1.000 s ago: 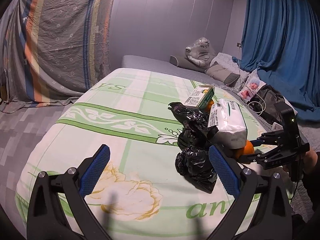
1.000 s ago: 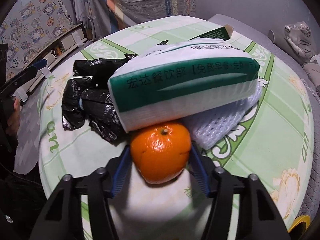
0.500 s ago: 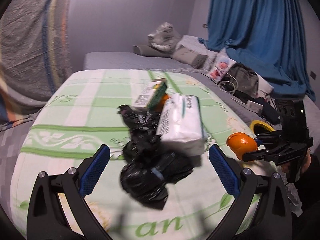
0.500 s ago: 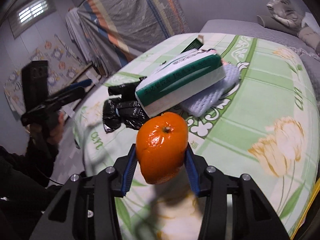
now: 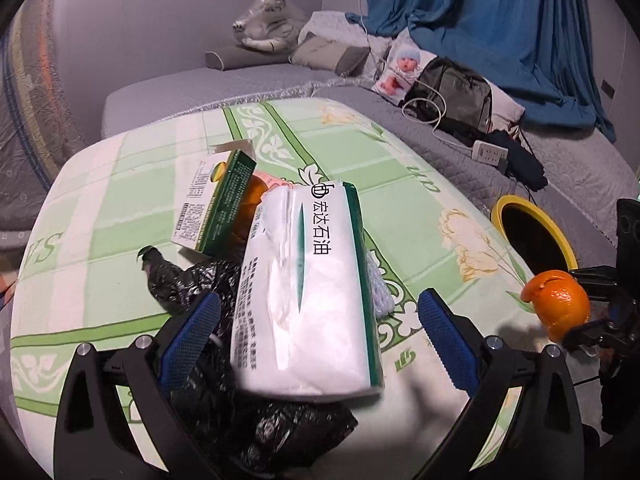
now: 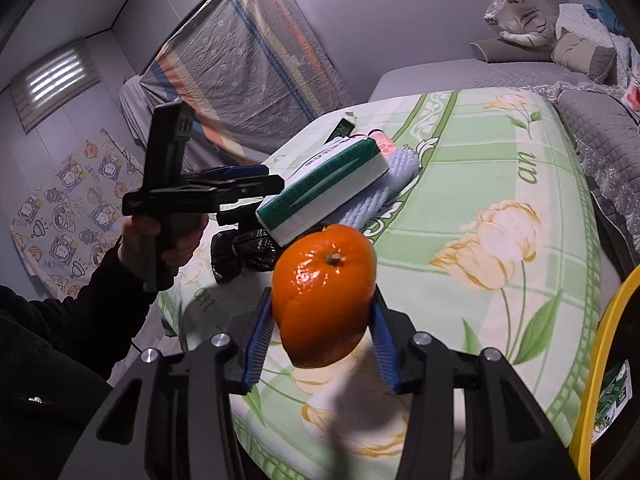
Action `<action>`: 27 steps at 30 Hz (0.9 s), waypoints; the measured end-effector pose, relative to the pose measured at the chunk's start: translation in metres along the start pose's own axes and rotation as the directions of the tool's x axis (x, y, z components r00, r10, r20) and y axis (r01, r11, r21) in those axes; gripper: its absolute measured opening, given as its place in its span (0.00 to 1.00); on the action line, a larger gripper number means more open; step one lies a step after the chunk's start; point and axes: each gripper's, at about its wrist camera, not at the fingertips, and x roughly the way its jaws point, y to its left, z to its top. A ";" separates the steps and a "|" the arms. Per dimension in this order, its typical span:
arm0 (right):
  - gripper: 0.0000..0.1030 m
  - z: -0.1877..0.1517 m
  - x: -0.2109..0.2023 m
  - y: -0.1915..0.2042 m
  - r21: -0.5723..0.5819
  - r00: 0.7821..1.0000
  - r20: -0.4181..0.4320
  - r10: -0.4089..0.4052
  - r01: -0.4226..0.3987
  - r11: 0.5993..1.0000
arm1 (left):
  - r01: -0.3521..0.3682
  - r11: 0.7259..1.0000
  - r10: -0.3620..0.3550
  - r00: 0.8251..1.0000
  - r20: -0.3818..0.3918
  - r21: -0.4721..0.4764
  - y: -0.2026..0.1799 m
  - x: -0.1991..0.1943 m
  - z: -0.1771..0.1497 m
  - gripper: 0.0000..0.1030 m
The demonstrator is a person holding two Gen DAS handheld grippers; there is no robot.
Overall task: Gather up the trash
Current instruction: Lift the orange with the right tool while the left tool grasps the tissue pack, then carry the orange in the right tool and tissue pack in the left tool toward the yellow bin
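Now, orange: the right gripper [image 6: 322, 344] has lifted the orange [image 6: 325, 294] up off the table [image 6: 472, 184]. A moment ago it sat tucked under the tissue pack.
Right fingers: they hold the orange tight, one blue pad on each side. It hangs in the air, clear of the green flowered cloth.
Bin: a yellow-rimmed bin [image 5: 534, 236] stands just past the table's edge, near the orange. I think the orange goes in there next.
Left gripper: the left gripper [image 5: 316, 336] has swung in close over the pile. Its fingers are wide apart and hold nothing.
Pile: the white tissue pack [image 5: 308, 296] lies between those wide fingers, on top of crumpled black bags [image 5: 188, 284]. A green box [image 5: 216, 204] leans behind it, with something orange peeking out.
Look of the orange: bright, round, a bit shiny, with a small stem on top. One side looks dented or peeled a little.
What it means: one thing is picked up. The pile is not yet touched.
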 end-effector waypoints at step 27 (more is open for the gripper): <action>0.42 -0.012 -0.010 -0.014 0.062 0.999 0.035 0.025 -0.027 0.998 | -0.091 0.996 0.094 0.980 -0.177 0.025 0.006 0.077 0.007 0.83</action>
